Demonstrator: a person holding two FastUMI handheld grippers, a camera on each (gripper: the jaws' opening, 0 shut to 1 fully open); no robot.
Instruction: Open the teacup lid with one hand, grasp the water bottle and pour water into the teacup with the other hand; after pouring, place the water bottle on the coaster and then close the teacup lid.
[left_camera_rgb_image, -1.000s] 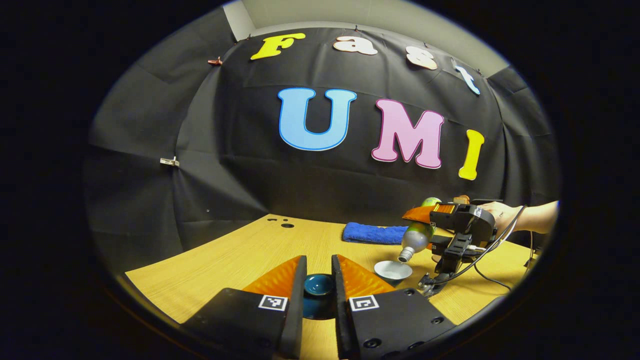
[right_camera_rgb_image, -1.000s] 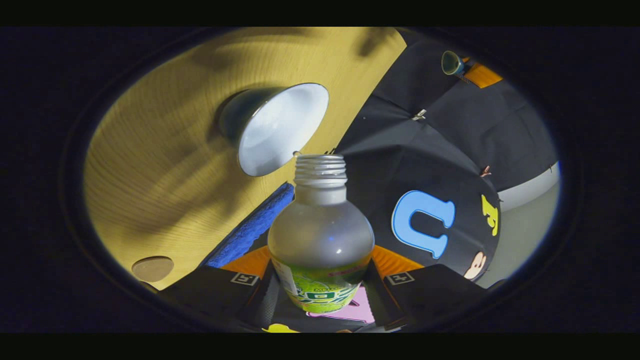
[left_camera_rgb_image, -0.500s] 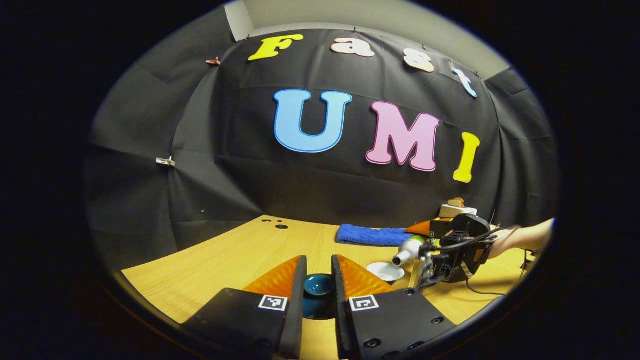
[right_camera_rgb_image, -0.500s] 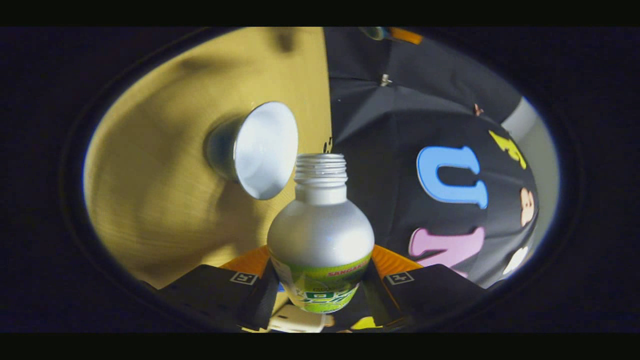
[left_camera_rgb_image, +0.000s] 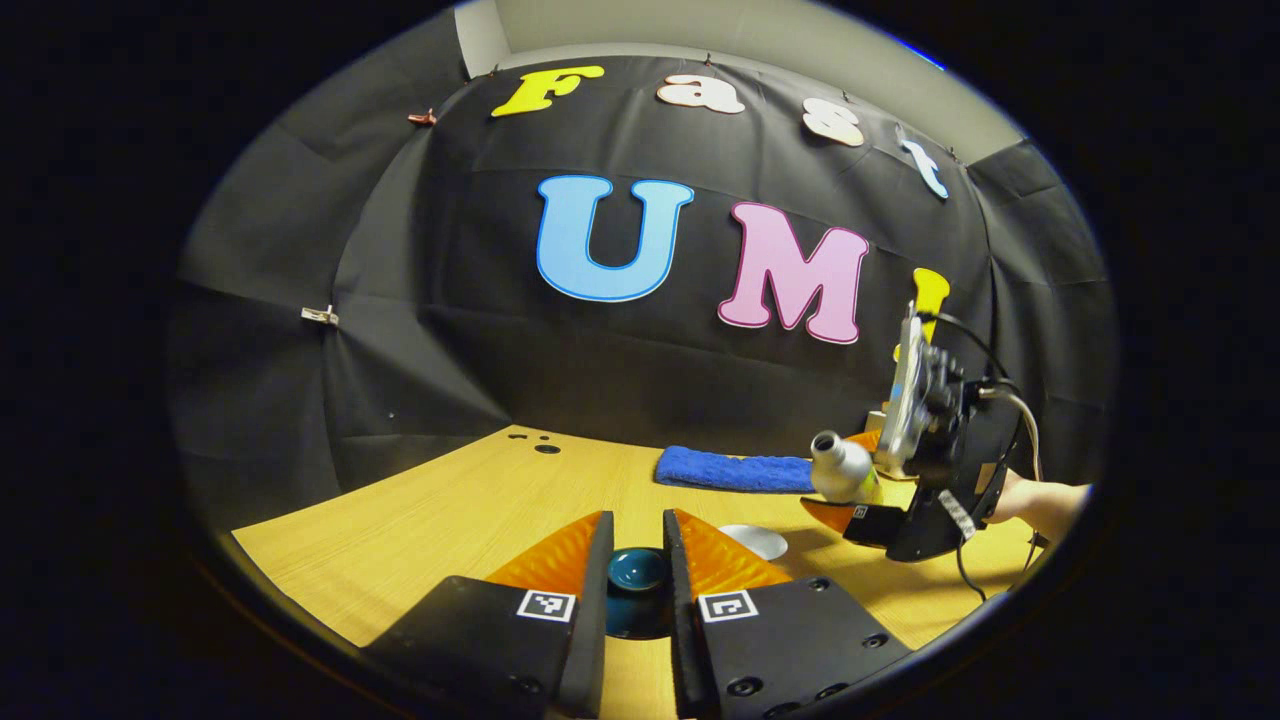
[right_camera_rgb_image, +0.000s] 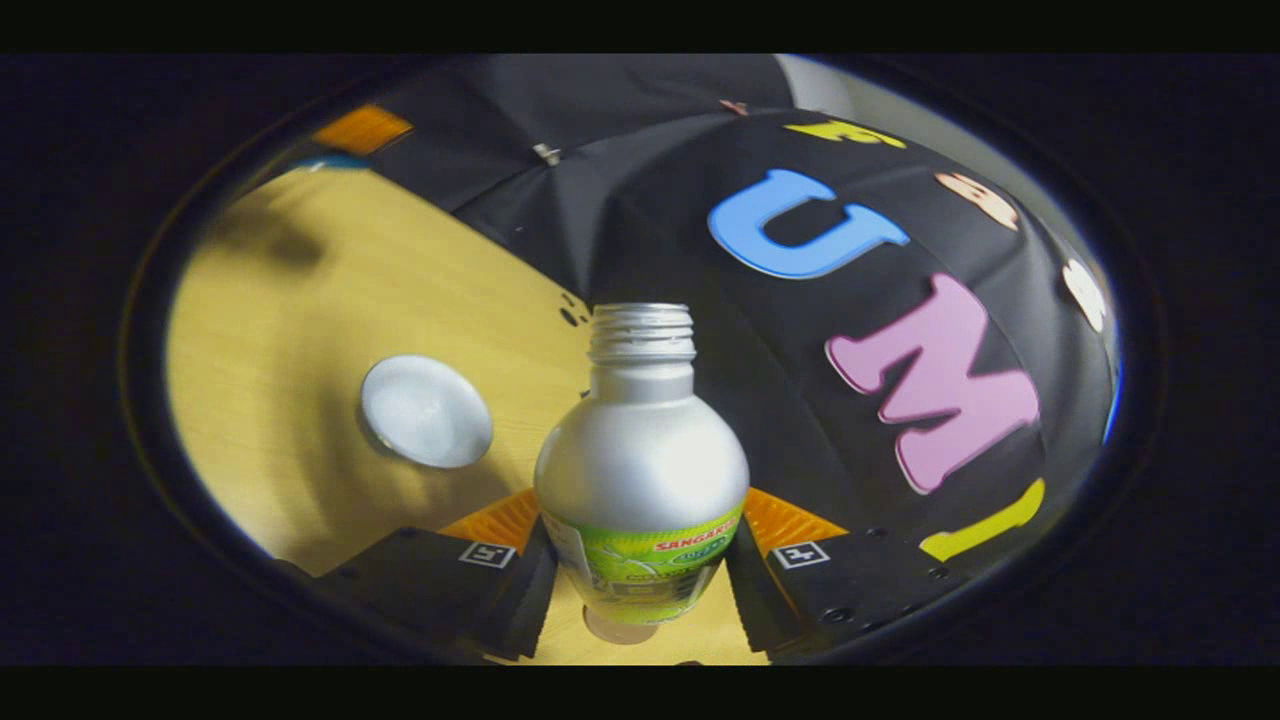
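Right gripper view: right claw (right_camera_rgb_image: 640, 545) grips the capless water bottle (right_camera_rgb_image: 640, 470); left claw (left_camera_rgb_image: 637, 560) pinches the teacup lid (left_camera_rgb_image: 638, 572).

water bottle (right_camera_rgb_image: 641, 470): a second ago it was tipped mouth-down over the teacup (left_camera_rgb_image: 753, 541); now its mouth points up and away from the cup.
right gripper (left_camera_rgb_image: 868, 478): it has risen and turned back, carrying the bottle off to the cup's side.
teacup in the right gripper view (right_camera_rgb_image: 426, 411): it has slid from beside the bottle mouth to lower left.
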